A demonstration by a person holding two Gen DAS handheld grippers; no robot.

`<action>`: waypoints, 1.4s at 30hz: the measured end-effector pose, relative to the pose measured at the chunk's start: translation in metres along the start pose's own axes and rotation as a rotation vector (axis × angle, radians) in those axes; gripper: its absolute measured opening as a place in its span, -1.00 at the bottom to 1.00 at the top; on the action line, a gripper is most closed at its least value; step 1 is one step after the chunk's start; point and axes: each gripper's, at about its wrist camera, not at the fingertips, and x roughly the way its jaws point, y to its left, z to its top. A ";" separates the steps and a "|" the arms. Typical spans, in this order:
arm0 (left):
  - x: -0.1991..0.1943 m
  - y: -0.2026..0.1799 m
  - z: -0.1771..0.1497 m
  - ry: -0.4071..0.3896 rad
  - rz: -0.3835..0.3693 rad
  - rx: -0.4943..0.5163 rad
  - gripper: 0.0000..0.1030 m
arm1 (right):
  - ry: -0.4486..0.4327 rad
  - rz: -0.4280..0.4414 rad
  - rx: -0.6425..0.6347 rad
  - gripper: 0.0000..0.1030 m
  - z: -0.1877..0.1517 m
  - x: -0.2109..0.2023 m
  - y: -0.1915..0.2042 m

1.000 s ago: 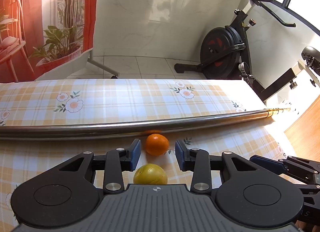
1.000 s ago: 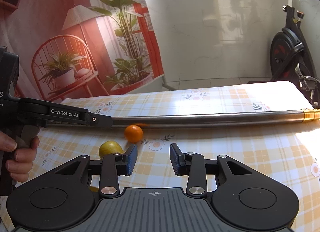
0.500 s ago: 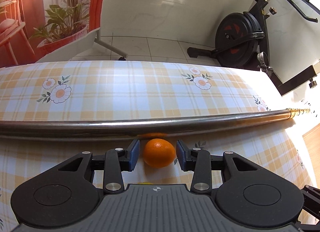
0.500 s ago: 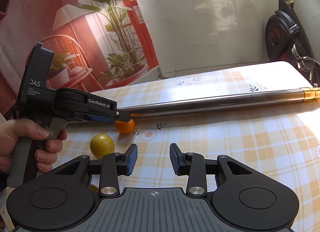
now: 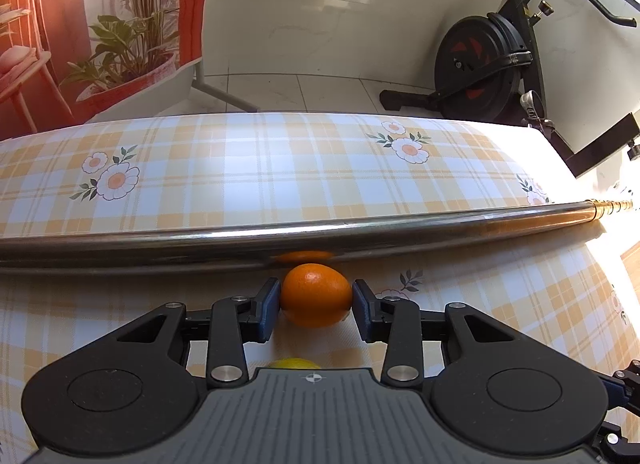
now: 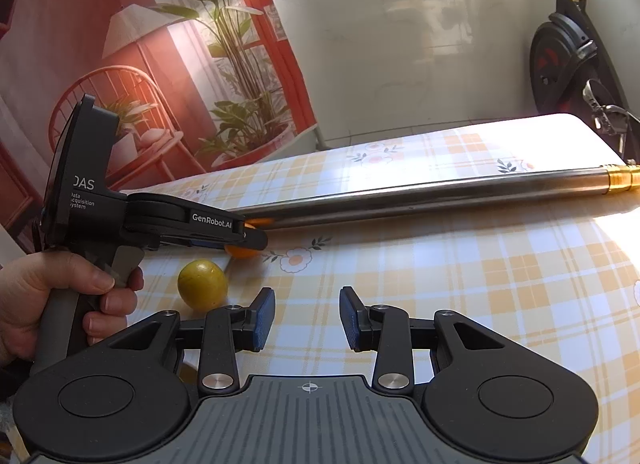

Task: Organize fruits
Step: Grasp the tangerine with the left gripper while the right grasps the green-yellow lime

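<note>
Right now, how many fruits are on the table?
2. The orange sits between the left tongs, by the metal pole. The yellow fruit lies nearer, left of the open right tongs. More may be hidden.

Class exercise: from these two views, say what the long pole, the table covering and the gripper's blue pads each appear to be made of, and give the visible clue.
Pole: polished metal, probably steel; it mirrors the orange.
Table covering: likely wipe-clean vinyl or oilcloth; smooth, printed, with a slight sheen.
Blue pads: seemingly rubber or soft plastic; matte, finely textured.
</note>
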 end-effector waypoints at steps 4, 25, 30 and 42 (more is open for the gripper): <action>-0.020 0.006 -0.003 -0.040 -0.043 -0.013 -0.21 | 0.006 0.003 -0.017 -0.34 0.003 0.002 0.002; -0.163 0.073 -0.084 -0.215 -0.033 -0.076 -0.21 | 0.059 0.122 -0.259 -0.34 0.023 0.042 0.066; -0.169 0.068 -0.097 -0.223 -0.040 -0.089 -0.21 | 0.086 0.131 -0.312 -0.33 0.025 0.059 0.086; -0.169 0.061 -0.118 -0.214 -0.076 -0.072 -0.21 | 0.176 0.110 -0.323 -0.14 0.024 0.096 0.105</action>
